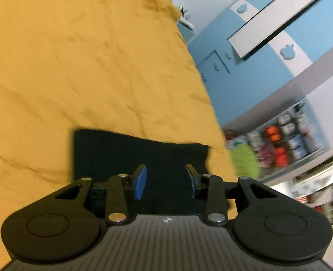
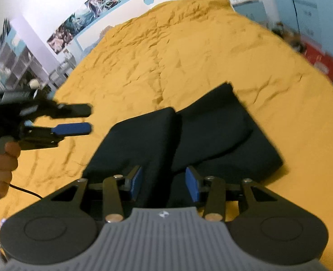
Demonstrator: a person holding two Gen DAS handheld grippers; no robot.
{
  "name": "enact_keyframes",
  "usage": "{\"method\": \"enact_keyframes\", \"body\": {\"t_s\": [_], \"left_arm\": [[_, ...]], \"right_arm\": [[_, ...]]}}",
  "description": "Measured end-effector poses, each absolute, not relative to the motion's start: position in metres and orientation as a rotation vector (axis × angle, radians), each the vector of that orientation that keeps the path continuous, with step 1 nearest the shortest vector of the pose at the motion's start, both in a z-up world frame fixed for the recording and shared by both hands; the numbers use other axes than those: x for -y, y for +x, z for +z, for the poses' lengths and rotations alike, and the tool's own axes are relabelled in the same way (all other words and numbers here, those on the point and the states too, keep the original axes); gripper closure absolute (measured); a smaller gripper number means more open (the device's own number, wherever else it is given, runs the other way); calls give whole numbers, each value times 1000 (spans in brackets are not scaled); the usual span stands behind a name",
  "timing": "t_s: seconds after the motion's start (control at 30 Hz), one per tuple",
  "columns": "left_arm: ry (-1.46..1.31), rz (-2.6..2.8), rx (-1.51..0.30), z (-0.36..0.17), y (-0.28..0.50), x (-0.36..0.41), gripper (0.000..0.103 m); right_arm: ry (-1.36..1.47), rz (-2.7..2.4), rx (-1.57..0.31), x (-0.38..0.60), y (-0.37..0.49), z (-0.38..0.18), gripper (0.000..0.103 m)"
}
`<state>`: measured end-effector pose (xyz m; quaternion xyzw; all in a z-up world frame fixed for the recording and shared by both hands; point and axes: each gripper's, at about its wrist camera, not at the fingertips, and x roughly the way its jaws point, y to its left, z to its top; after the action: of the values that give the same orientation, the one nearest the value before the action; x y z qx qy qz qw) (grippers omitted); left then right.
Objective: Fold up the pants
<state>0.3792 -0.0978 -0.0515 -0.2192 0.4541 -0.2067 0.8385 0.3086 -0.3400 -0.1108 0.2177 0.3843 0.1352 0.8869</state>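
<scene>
Both tools hung empty. The right gripper (image 2: 163,184) had its blue pads spread apart just above the black pants (image 2: 211,135), gripping nothing. The left gripper (image 1: 166,181) was likewise released, hovering over one end of the garment; from the right wrist view it floated off to the side, clear of the cloth.

The pants lay as a folded bundle near the close edge of the mustard bedspread (image 2: 189,45), the top flap skewed. I judged a careless pinch might catch one layer only and drag the fold open.

The shelf (image 1: 286,140) past the bed held blurred, colourful items I could not identify.
</scene>
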Motion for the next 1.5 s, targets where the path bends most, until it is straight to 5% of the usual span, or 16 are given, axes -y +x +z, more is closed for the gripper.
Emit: {"method": "enact_keyframes", "body": {"t_s": [0.2,0.3,0.43,0.97,1.33,1.5], "left_arm": [[-427,-387,-943,-59,350,71,62],[-445,-357,-949,-65,339,53,62],[-501,-330,-937,-72,328,33,62],[-526,-335,-903,-74,331,29,62],[-447,-382,-961,-100,354,69,72],[-425,-399,-956,-106,363,82,73]], "right_arm": [[662,306,-843,339,324,-139,65],[711,295,-857,335,328,-146,88],[659,284,-845,320,329,-132,99],[284,330,-760,316,370,43,102],[353,139,-917,420,380,-65,102],[342,214,-818,416,370,-47,102]]}}
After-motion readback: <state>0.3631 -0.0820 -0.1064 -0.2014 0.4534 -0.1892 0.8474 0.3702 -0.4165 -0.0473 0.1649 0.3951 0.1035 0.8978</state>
